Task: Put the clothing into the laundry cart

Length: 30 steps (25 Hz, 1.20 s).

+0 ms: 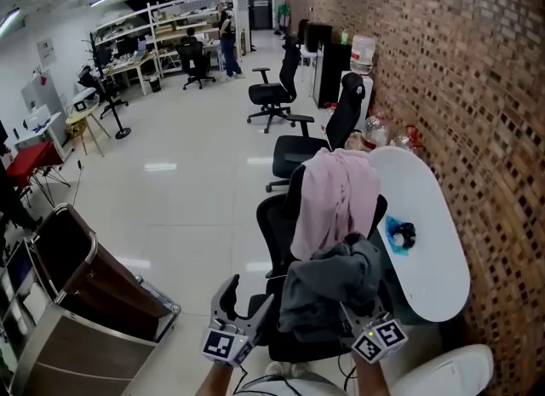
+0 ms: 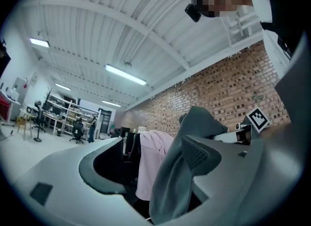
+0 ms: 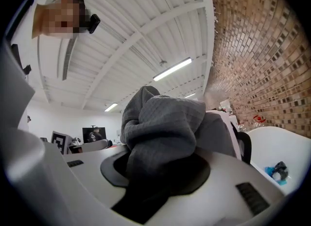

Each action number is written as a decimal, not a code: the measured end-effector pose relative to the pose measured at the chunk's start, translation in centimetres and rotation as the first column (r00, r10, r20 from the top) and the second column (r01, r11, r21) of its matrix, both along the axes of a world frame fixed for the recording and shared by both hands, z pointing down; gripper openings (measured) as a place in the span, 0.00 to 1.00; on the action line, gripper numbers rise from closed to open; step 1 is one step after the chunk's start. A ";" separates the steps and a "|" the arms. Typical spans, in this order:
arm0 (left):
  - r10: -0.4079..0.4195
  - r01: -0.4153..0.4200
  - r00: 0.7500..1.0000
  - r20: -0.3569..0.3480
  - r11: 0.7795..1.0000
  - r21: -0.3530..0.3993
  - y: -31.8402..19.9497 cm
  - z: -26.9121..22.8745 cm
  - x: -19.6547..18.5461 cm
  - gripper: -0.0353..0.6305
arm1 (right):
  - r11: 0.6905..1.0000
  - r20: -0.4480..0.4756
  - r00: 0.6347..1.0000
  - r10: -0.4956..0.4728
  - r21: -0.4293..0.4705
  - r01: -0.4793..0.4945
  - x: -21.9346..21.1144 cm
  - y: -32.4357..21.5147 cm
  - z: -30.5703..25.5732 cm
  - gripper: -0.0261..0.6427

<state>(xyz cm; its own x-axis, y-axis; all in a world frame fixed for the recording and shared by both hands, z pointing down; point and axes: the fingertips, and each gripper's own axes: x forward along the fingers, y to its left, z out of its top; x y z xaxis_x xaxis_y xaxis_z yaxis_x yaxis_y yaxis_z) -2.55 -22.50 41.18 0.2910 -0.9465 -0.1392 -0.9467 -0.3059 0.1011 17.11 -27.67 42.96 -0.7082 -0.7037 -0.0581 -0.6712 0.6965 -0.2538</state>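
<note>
We see the grey waffle-knit garment point(image 1: 332, 288) bunched into a thick wad and held in the air above the seat of a black swivel office chair point(image 1: 274, 228). It hangs just in front of a pale pink garment point(image 1: 336, 194) that is draped over that chair's backrest.

The right gripper point(image 3: 163, 164) is pinched tight on the grey cloth, which fills the space between its jaws and bulges up over them.

The left gripper point(image 1: 249, 294) sits at the wad's left edge with its jaws spread wide. In its own view a fold of the grey garment hangs against the ribbed pad of one jaw, while the other jaw stands clear of it, so nothing is pinched there.

To the right of the chair stands a white oval table point(image 1: 426, 241). It carries a small blue and black thing point(image 1: 398, 234) that is too small for us to name. Behind the table runs a red brick wall point(image 1: 460, 71).

The brown laundry cart with a metal frame point(image 1: 89, 275) stands on the pale glossy floor at the lower left of the head view, well apart from the garment.
</note>
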 end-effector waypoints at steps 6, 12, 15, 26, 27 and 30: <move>-0.107 0.107 0.994 0.000 0.994 0.036 1.8 -1.6 -1.7 0.59 | 0.992 0.045 0.992 -0.121 0.033 0.120 -3.0 0.3 -1.9 0.30; -0.216 0.215 0.976 0.027 0.976 0.040 4.1 -2.0 -2.7 0.59 | 0.972 0.086 0.969 -0.233 0.043 0.230 -5.1 0.8 -2.7 0.30; -0.274 0.273 0.961 0.038 0.962 0.030 5.5 -1.7 -3.2 0.59 | 0.957 0.103 0.952 -0.289 0.042 0.286 -6.1 0.9 -2.9 0.30; -0.481 0.480 0.876 0.044 0.877 0.033 12.0 -3.1 -5.7 0.59 | 0.867 0.137 0.857 -0.496 0.035 0.496 -12.0 3.6 -2.4 0.30; -0.502 0.500 0.864 0.046 0.865 0.039 12.7 -3.0 -6.3 0.59 | 0.857 0.137 0.847 -0.514 0.035 0.514 -12.7 3.9 -2.4 0.30; -0.577 0.573 0.813 0.078 0.816 0.071 15.5 -1.9 -8.9 0.59 | 0.823 0.129 0.814 -0.566 0.041 0.566 -15.2 5.3 -2.5 0.30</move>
<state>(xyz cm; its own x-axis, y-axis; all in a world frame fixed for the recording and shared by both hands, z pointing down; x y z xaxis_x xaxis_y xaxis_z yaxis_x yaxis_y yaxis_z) -11.44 -6.98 39.33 -0.2912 -0.9389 -0.1833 -0.9554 0.2953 0.0050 1.92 -22.33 40.46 -0.9673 -0.1806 -0.1779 -0.1192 0.9433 -0.3098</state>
